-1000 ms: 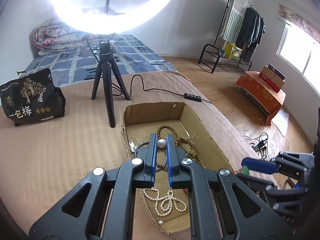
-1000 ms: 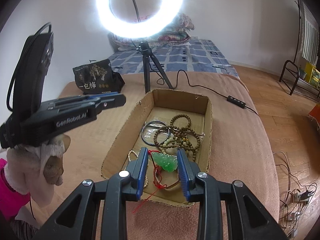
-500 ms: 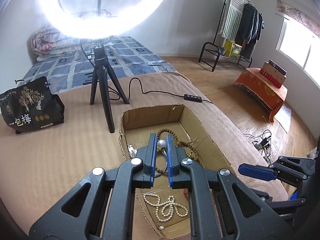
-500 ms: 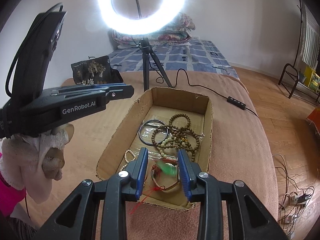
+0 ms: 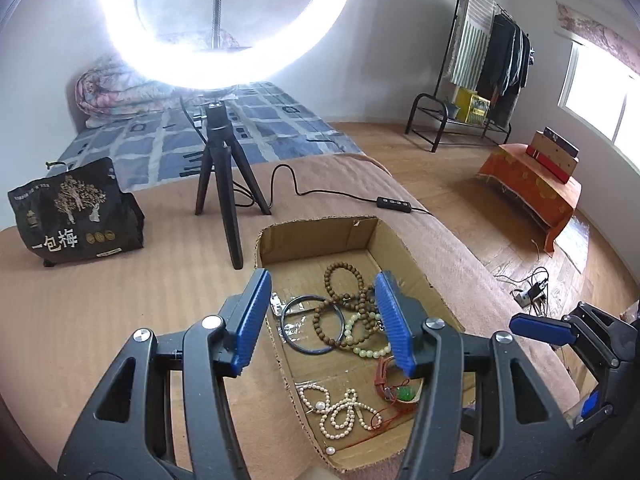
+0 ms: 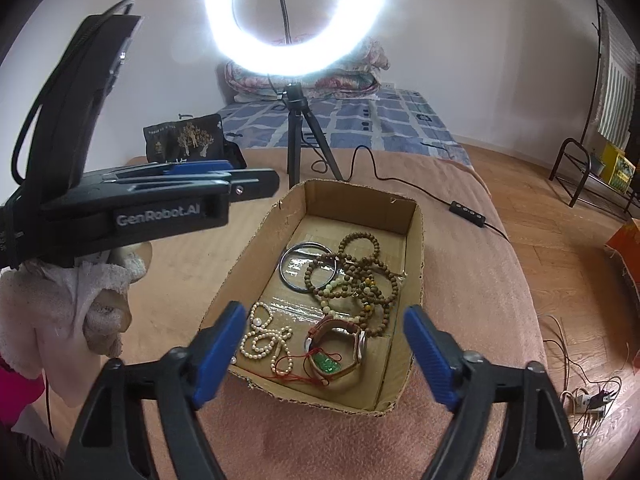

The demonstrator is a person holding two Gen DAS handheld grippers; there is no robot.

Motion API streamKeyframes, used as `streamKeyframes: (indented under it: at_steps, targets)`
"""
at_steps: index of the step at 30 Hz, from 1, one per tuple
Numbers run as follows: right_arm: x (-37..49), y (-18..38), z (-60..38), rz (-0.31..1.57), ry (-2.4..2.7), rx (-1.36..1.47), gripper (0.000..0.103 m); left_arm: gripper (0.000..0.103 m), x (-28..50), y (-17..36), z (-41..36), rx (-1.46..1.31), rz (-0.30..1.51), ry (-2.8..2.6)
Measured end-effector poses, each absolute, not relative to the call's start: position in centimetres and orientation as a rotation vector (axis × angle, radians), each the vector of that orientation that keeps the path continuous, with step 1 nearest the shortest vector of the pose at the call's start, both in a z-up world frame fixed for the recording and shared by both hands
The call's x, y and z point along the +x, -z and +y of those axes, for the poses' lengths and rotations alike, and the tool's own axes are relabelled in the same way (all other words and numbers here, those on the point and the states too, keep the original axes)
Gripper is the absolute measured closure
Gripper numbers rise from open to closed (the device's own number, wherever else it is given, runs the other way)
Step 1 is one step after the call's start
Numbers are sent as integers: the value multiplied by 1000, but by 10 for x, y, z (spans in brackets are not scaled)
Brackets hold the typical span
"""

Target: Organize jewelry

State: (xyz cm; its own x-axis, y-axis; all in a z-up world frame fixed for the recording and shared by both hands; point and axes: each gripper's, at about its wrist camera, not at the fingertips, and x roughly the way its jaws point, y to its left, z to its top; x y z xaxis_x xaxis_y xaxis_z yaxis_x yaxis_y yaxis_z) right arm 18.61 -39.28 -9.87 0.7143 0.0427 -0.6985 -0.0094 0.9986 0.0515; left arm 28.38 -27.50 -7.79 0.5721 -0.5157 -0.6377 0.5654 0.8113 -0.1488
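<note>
honestly looks risky from here: pearl necklace (image 6: 265,338), red cord of the green pendant (image 6: 327,364) and the wooden bead bracelets (image 6: 352,276) all heaped touching in the cardboard box (image 6: 415,236), so pinching one strand probably drags its neighbours along or snags. left gripper (image 5: 324,320) hovering over the pile, fingers spread wide, holding nothing. right gripper (image 6: 326,354) same deal, splayed open above the near end, touching nothing.

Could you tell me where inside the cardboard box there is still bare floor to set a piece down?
In the cardboard box, the far end beyond the wooden bead bracelets is bare, as is the near right corner beside the green pendant. The middle and the near left, with the pearl necklace, are crowded.
</note>
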Motion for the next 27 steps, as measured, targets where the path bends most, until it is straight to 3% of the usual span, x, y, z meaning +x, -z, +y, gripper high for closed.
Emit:
streamKeyframes:
  at_steps: [4,8,14,18,27]
  targets:
    - [179,94,-389,768,-12,29,14,47,279,71,-268,75,711,621]
    - [169,86,-385,751,12,22,3,47,270,62,-257,68,696,604]
    - [152,71,-379,716,43,15,0,46,251,46,-237,67,667,583]
    - [142,62,-372,695,66,-16,0,38,237,36,-225,62,650,568]
    - [113,38,-357,636,121,-63,0,33,200,14,-189,49,610,547]
